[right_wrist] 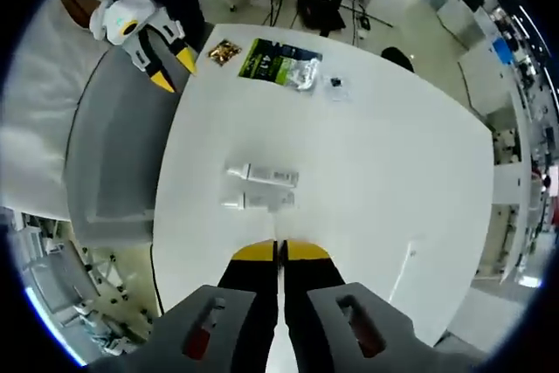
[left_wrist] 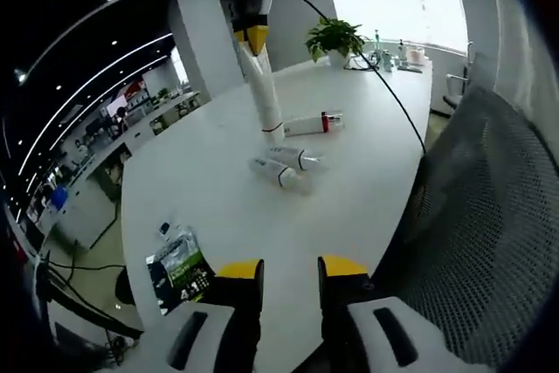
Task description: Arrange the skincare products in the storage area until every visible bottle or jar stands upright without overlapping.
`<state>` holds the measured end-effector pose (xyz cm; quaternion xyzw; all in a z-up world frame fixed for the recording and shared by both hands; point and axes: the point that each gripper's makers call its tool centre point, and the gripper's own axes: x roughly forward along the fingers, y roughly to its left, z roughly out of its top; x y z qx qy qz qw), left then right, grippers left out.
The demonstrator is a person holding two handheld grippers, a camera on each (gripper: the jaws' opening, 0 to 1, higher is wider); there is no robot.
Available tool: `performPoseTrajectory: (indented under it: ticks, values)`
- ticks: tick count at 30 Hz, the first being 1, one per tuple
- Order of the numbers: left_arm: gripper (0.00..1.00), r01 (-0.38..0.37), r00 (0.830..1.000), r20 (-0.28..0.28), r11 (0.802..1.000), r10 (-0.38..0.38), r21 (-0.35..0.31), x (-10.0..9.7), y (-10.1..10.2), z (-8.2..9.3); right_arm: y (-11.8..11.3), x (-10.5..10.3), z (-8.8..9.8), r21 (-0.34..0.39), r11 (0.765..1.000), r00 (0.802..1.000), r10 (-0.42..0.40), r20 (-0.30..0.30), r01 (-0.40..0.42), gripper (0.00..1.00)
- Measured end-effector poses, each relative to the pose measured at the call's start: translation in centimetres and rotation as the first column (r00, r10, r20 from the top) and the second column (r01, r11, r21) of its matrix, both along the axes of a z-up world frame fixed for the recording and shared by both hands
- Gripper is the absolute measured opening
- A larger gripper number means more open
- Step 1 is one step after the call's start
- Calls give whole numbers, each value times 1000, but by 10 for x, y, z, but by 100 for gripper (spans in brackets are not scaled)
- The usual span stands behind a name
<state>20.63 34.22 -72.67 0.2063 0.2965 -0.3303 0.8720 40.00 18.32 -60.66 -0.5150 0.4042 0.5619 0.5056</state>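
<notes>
Three white skincare tubes lie flat on the round white table [left_wrist: 218, 181], none upright yet.

Right gripper [right_wrist: 280, 251], jaws pressed together on nothing, hangs just above the red-capped tube [left_wrist: 313, 123]; it should spread its jaws, then clasp mid-body and tip it onto its cap. Two clear-capped tubes [right_wrist: 260, 187] lie side by side nearby. Left gripper [left_wrist: 289, 270] waits narrowly parted, empty. Labels are too small to read; whether the pair touch is unclear.
</notes>
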Motion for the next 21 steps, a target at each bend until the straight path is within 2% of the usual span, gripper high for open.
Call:
performPoseTrajectory:
  ticks: [6,10,14,21]
  values:
    - [25,-19,1000,-12,1000,19,10,1,4,-4,3,34,1,46,997,998,-67,-20,68,0]
    - [25,-14,999,-30,1000,15,19,-1,4,-7,3,48,-4,44,995,996,-87,-31,88,0]
    - [25,-21,999,-35,999,21,25,-1,6,-8,-6,64,-16,14,993,992,-120,-43,120,0]
    - [24,-38,998,-45,999,39,25,0,7,-9,-21,73,-32,-36,990,990,-138,-37,137,0]
